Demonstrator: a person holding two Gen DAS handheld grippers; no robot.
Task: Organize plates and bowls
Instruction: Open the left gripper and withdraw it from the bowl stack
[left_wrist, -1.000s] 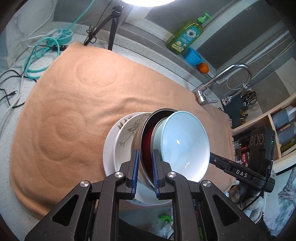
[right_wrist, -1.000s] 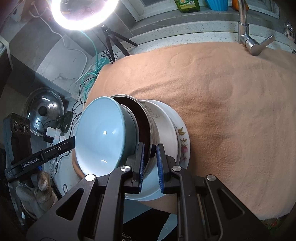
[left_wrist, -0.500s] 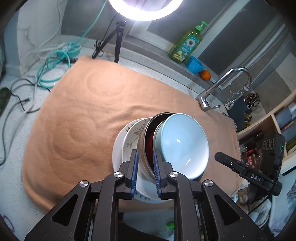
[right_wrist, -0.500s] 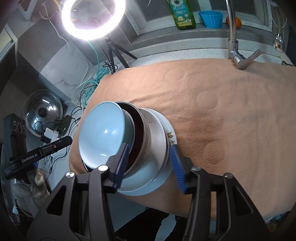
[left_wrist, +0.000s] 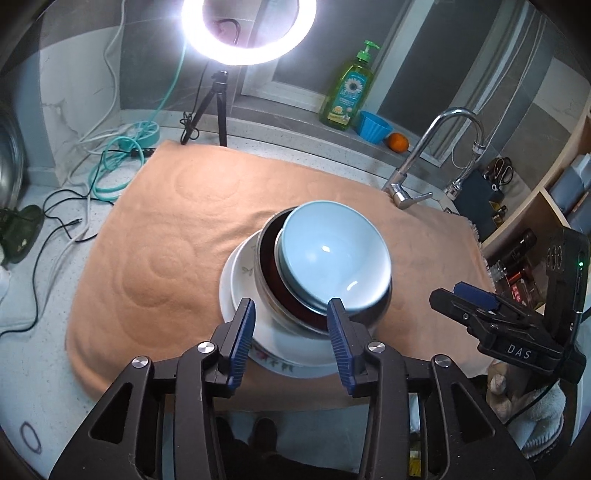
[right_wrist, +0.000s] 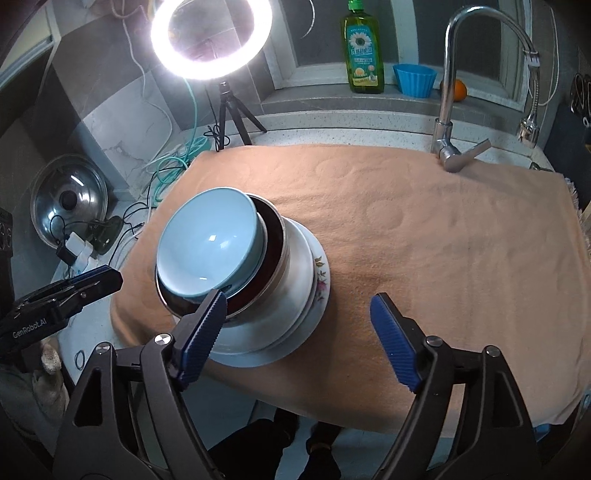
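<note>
A stack of dishes sits near the front edge of a peach towel (right_wrist: 424, 229) spread over the counter: a pale blue bowl (left_wrist: 334, 254) nested askew in a steel bowl (left_wrist: 275, 291) with a dark red inside, on white plates (left_wrist: 236, 284), the lowest with a floral rim. The blue bowl leans toward the stack's left side as seen from the right wrist.

The left gripper (left_wrist: 291, 338) hangs just above the near rim of the stack, its jaws part open after spreading in the last moment, blue pads clear of the dishes and nothing clamped between them. The right gripper (right_wrist: 295, 338) stands beside it, jaws spread wide, having just opened too; its left pad overlaps the steel bowl's rim in view, but nothing is gripped.

Most of the towel lies bare to the right of the stack and behind it, up to the tap (right_wrist: 448, 110) at the back edge. The towel's front hem droops over the counter lip. Past its left edge lie coiled cables (left_wrist: 110, 162), a ring light (right_wrist: 210, 37) on a tripod and a pot lid (right_wrist: 68, 199). Soap bottle (right_wrist: 362, 55), blue cup (right_wrist: 413, 79) and orange (right_wrist: 460, 90) line the sill.
</note>
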